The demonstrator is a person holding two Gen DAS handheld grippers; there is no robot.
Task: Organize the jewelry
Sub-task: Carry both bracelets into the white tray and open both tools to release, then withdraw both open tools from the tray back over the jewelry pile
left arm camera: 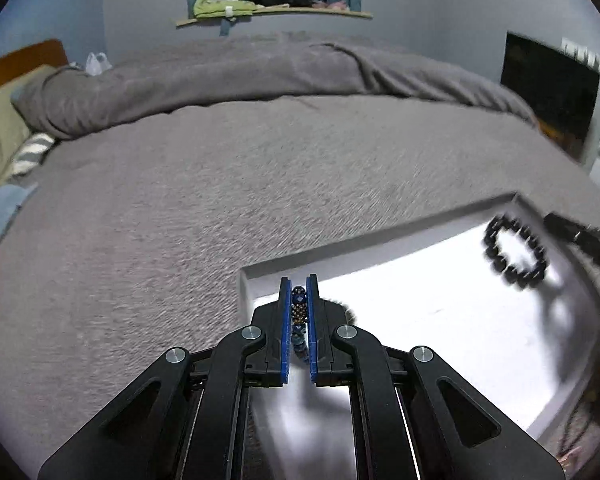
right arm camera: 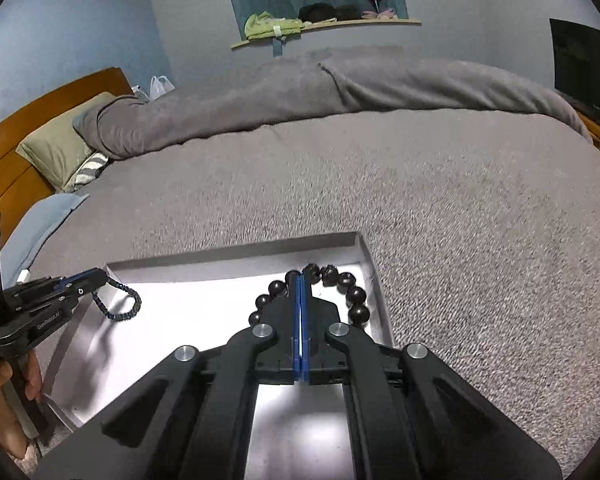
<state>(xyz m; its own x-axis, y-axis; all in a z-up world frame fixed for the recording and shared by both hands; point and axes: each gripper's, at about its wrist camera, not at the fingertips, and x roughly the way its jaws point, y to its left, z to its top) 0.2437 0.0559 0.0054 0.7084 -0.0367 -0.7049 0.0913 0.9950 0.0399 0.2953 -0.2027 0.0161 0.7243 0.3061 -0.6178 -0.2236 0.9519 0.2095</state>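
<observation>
Left tool (left arm camera: 299,294): closed on a blue beaded bracelet (left arm camera: 299,312), which was pinched between its two pads above the left edge of the tray (left arm camera: 420,240).
Right tool (right arm camera: 302,280): pads pressed together, gripping the black bead bracelet (right arm camera: 346,284) near the far right corner of the tray (right arm camera: 228,260).
Blue bracelet: its loop hung from the left tool (right arm camera: 96,278) over the tray's far left corner.
Tray: white, shallow, lying on the grey bed (right arm camera: 420,184).
</observation>
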